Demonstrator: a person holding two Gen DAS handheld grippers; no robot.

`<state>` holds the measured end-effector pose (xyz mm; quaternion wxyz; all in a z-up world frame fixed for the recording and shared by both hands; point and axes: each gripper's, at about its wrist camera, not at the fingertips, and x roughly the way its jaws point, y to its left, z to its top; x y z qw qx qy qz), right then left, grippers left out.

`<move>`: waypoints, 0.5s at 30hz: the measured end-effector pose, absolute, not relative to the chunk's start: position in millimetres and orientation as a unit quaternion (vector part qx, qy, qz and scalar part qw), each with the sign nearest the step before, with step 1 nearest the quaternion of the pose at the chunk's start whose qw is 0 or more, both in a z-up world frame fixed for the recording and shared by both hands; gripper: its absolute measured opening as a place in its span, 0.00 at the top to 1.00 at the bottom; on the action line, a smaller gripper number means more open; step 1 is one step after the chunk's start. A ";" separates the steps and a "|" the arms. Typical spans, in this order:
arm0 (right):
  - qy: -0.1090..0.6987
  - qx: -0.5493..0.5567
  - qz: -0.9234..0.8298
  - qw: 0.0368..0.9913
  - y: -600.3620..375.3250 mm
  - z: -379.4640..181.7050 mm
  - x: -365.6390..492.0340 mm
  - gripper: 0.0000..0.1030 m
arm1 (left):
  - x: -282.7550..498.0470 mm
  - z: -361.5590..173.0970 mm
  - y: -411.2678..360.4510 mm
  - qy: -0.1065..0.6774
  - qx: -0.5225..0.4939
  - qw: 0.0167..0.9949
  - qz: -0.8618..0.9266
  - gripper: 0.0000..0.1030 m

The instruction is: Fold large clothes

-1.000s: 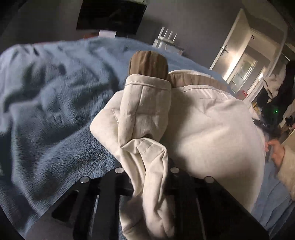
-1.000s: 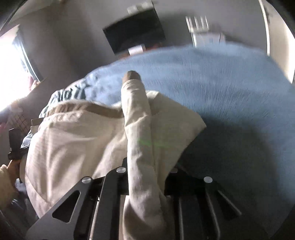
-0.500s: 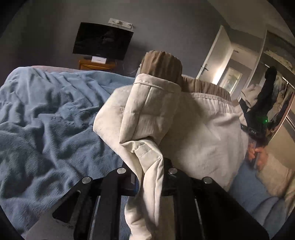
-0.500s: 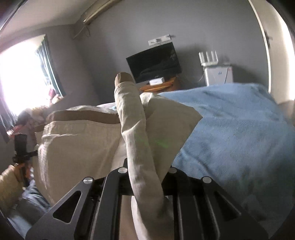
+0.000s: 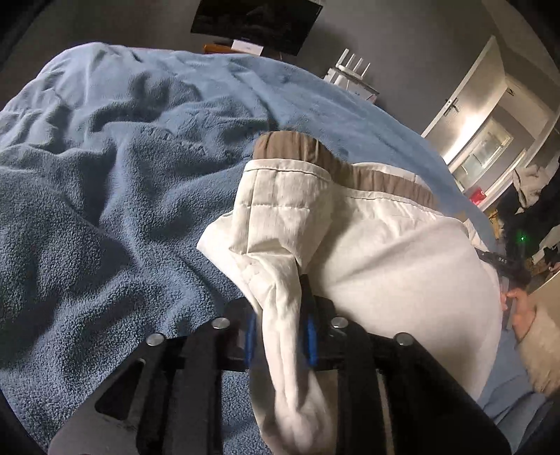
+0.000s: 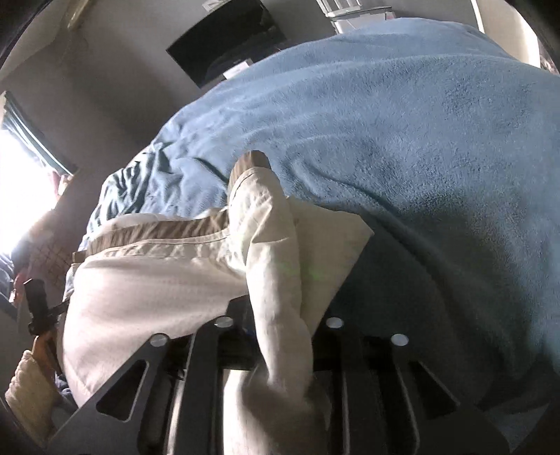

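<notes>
Cream garment on blue blanket, bunched fabric between jaws of left gripper and right gripper, both opening, gaps narrow.

place: home bedroom | ahead of our grippers: bed under rumpled blue fleece blanket | beyond it: dark television on grey wall | right of left gripper: open door

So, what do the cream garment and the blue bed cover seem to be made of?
The cream garment looks like a matte woven cloth, maybe cotton: stitched seams, fine creases, a tan band along its edge. The blue bed cover looks like fleece or plush: a nubby, fuzzy pile with soft rumples.
</notes>
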<state>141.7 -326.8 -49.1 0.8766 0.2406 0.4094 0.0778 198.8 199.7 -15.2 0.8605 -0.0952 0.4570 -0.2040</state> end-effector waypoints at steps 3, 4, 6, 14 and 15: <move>0.417 0.204 0.057 0.884 -322.6 -41.7 137.2 0.59 | 191.7 1.3 193.2 0.435 -0.040 0.886 -0.152 0.35; 0.419 0.184 0.043 0.888 -319.3 -40.3 133.3 0.42 | 182.6 11.6 190.1 0.420 -0.017 0.896 -0.141 0.17; 0.401 0.140 0.018 0.905 -314.3 -20.9 114.6 0.27 | 164.5 28.4 188.5 0.397 0.002 0.908 -0.137 0.14; 0.381 0.072 0.031 0.921 -247.7 13.3 34.8 0.13 | 96.7 49.7 136.2 0.396 -0.001 0.901 -0.178 0.06; 0.394 0.071 0.049 0.915 -233.9 9.1 29.4 0.13 | 89.9 42.5 125.0 0.406 0.001 0.897 -0.176 0.06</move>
